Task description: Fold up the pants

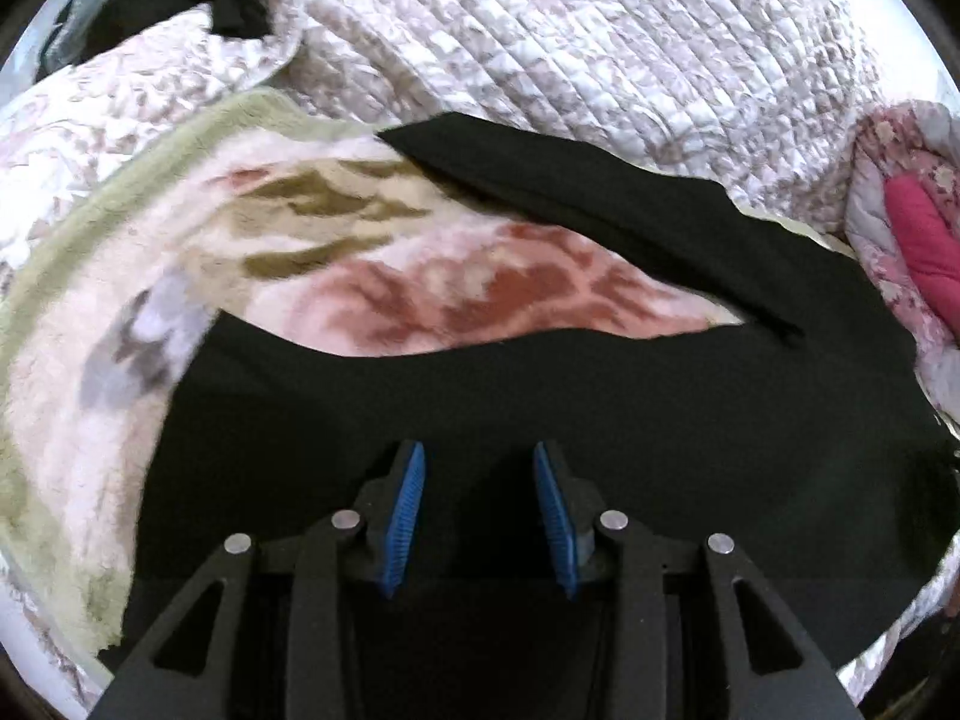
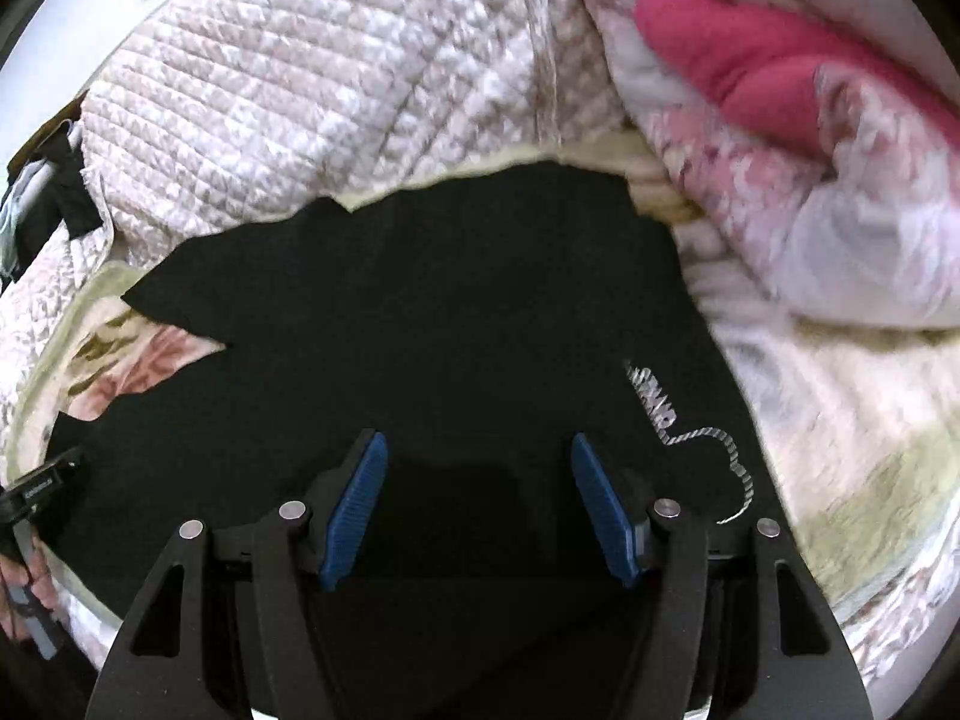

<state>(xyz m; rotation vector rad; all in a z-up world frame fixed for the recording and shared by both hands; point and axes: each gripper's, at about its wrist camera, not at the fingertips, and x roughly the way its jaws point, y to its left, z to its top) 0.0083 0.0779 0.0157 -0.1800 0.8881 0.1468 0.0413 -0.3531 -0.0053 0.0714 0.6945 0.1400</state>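
Pants point(image 1: 540, 396) lie spread on the bed, both sets of fingers hanging empty above the black cloth.

At the left, a floral fleece blanket point(image 1: 180, 276) serves as the soft base, and one black leg runs off toward the far right, apparently laid out flat for folding. Over the near cloth the left gripper point(image 1: 480, 462) has its fingers narrowly parted, nothing between the blue pads point(image 1: 403, 516). Further right, the right gripper point(image 2: 479, 450) stands with fingers wide and empty above the part with a white printed logo point(image 2: 696, 438), probably between grasps. A quilted bedspread point(image 2: 300, 90) lies far behind, a pink floral duvet point(image 2: 810, 180) at far right.
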